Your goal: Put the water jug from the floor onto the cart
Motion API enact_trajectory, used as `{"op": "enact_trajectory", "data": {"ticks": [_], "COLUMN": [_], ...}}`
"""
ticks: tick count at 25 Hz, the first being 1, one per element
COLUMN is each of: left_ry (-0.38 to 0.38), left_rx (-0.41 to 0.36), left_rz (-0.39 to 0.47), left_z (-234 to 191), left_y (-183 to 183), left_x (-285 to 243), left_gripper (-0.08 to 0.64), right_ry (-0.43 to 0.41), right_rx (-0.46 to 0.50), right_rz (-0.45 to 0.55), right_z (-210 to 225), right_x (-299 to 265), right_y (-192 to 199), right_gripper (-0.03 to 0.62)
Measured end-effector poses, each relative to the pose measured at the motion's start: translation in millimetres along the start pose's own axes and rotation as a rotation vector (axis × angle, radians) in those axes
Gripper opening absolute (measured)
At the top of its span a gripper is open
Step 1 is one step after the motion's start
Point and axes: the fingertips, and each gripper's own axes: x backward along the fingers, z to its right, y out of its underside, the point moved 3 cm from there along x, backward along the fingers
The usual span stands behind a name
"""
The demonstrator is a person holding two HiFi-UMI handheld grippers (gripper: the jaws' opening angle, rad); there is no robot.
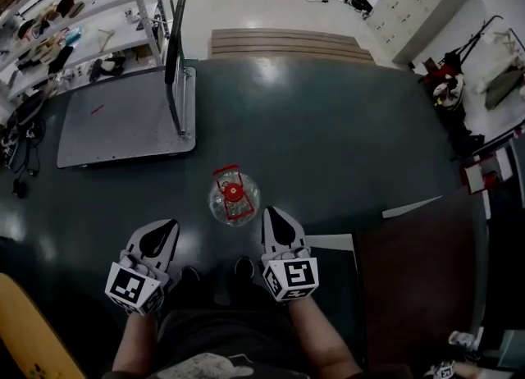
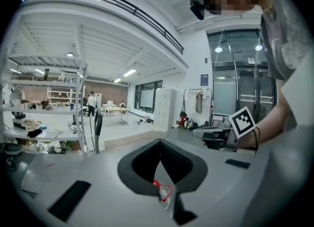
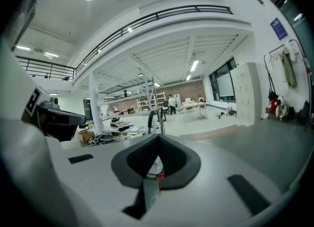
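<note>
Clear water jug [image 1: 234,197] with a red cap stands on the dark floor [image 1: 344,139], apart from the grey cart [image 1: 123,119]. Left claw [image 1: 171,224] and right claw [image 1: 271,212] flank it, each pressed together, pinching nothing.

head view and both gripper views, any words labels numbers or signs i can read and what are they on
No text can be read in any view.
Blue wall sign: print too small to read.
Marker cube on the right gripper: black-and-white square pattern, no letters.
Water jug: no label shows.
</note>
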Motion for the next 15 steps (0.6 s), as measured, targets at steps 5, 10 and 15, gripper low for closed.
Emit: {"op": "enact_trajectory", "data": {"ticks": [5,10,15], "left_ry": [0.000,0.018,0.043], "left_rx": [0.049,0.122,0.135], "left_rz": [-0.039,-0.071,-0.115], "left_z": [-3,-28,-50], "left_y": [28,58,101], "left_x": [-23,-54,-75], "left_gripper": [0.008,0.008,0.008], "right_ry": [0.037,0.081,0.120], "right_rx": [-0.051,-0.039,-0.129], "right_rz": [-0.102,-0.177,-0.301], "right_z": [11,8,12], "right_x": [-14,-36,-62], "right_y": [44,90,151], "right_gripper": [-0.011,-0.011,-0.011]}}
